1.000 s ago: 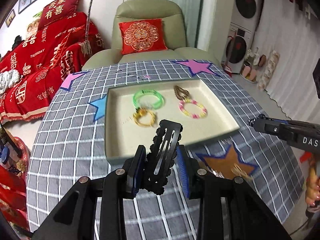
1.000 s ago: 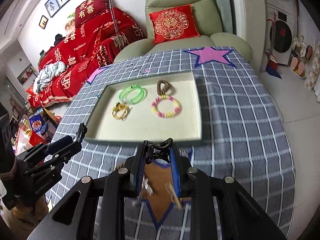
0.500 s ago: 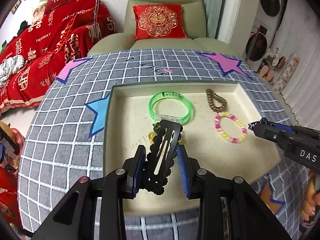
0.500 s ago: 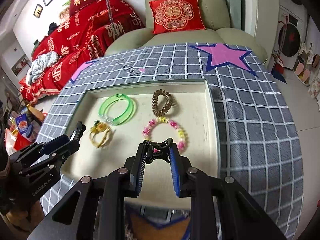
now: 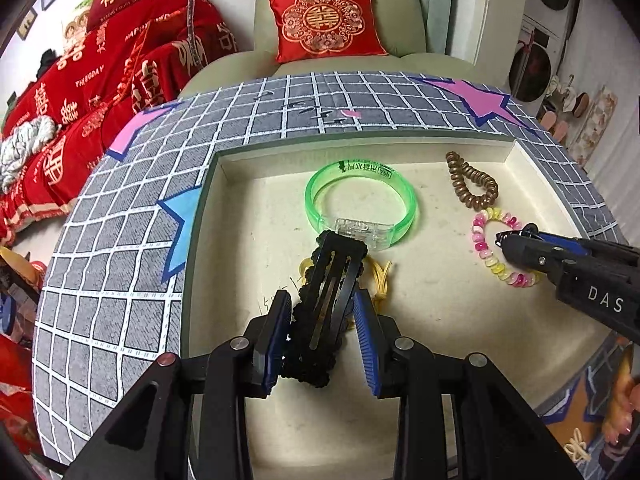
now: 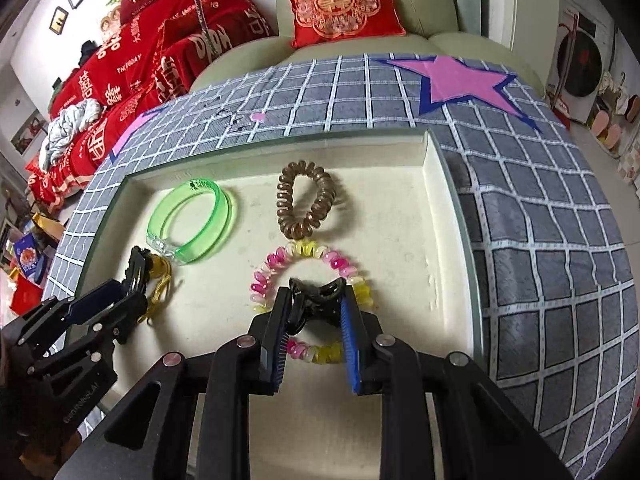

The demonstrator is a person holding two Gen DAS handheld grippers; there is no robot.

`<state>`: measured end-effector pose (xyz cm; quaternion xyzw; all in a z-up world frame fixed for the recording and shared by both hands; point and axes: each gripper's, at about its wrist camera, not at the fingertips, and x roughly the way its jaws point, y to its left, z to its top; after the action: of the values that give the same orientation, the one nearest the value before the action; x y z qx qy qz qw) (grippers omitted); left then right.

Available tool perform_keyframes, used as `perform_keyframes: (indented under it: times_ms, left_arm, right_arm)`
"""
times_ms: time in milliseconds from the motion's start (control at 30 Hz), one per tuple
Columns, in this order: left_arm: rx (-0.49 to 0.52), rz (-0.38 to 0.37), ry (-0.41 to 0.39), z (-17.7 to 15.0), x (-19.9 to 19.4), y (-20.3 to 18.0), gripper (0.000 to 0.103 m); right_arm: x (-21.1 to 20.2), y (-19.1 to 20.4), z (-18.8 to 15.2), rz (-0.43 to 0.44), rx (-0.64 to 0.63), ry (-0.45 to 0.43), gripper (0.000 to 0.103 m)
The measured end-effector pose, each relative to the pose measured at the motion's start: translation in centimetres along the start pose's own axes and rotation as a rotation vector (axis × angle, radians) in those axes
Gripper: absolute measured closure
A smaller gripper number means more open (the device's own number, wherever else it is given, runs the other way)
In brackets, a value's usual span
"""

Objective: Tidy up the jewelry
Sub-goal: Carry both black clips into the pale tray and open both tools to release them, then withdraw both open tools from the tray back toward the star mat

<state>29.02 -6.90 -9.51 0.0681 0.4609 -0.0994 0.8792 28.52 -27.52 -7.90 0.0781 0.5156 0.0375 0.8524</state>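
Note:
A cream tray [image 5: 208,216] [image 6: 444,184] lies on the checked tablecloth. In it are a green bangle [image 5: 360,204] [image 6: 192,220], a brown coil hair tie [image 5: 472,186] [image 6: 306,204], a pink and yellow bead bracelet [image 5: 494,248] [image 6: 308,264] and a yellow piece [image 5: 380,276] [image 6: 160,284]. My left gripper [image 5: 322,308] [image 6: 120,296] is shut on a black hair clip [image 5: 328,300], held over the yellow piece. My right gripper [image 6: 314,308] [image 5: 516,240] is shut on a small black claw clip [image 6: 316,296], over the bead bracelet.
A green armchair with a red cushion [image 5: 324,20] stands behind the table. A red-covered sofa [image 5: 80,80] is at the left. A gold piece [image 5: 576,446] lies on the cloth at the near right, outside the tray.
Both grippers have moved forward from the table's near edge to over the tray, each carrying its clip. The items in the tray have not moved.

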Motion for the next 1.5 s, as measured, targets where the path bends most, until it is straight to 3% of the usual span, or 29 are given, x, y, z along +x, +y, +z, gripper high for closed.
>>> perform_keyframes:
  times_ms: [133, 267, 400, 467, 500, 533, 567, 600, 833, 933, 1500]
  left_arm:
    - [0.026, 0.029, 0.003, 0.1, 0.0, -0.5, 0.062]
    - [0.041, 0.047, 0.004, 0.2, -0.4, -0.8, 0.062]
    - [0.038, 0.045, -0.007, 0.4, -1.1, -0.9, 0.062]
    - [0.036, 0.046, -0.013, 0.5, -1.4, -1.0, 0.062]
    - [0.034, 0.046, -0.018, 0.5, -1.6, -0.9, 0.053]
    - [0.028, 0.048, -0.023, 0.6, -1.9, -0.9, 0.023]
    - [0.022, 0.052, -0.040, 0.6, -2.3, -0.8, 0.012]
    - [0.020, 0.055, -0.062, 0.6, -2.8, -0.8, 0.010]
    - [0.031, 0.047, -0.088, -0.2, -5.4, -1.2, 0.009]
    - [0.031, 0.037, -0.099, -1.0, -6.8, -1.3, 0.009]
    - [0.028, 0.001, -0.096, -7.2, -12.2, -2.4, 0.009]
  right_arm:
    - [-0.1, 0.3, -0.1, -0.009, -0.018, -0.003, 0.075]
    - [-0.2, -0.1, 0.1, 0.024, 0.022, 0.006, 0.058]
    - [-1.1, -0.5, 0.1, 0.035, 0.043, -0.019, 0.056]
    - [-1.8, -0.8, 0.1, 0.044, 0.056, -0.033, 0.049]
    - [-2.2, -1.0, 0.1, 0.051, 0.065, -0.041, 0.048]
    - [-2.7, -1.2, 0.1, 0.061, 0.074, -0.051, 0.047]
    - [-3.2, -1.3, 0.2, 0.066, 0.080, -0.057, 0.046]
    - [-3.6, -1.4, 0.2, 0.071, 0.085, -0.064, 0.045]
    - [-6.6, -1.9, -1.0, 0.094, 0.109, -0.092, 0.036]
    - [-7.9, -2.5, -1.8, 0.120, 0.131, -0.103, 0.023]
    - [-13.7, -4.0, -8.6, 0.167, 0.187, -0.136, 0.015]
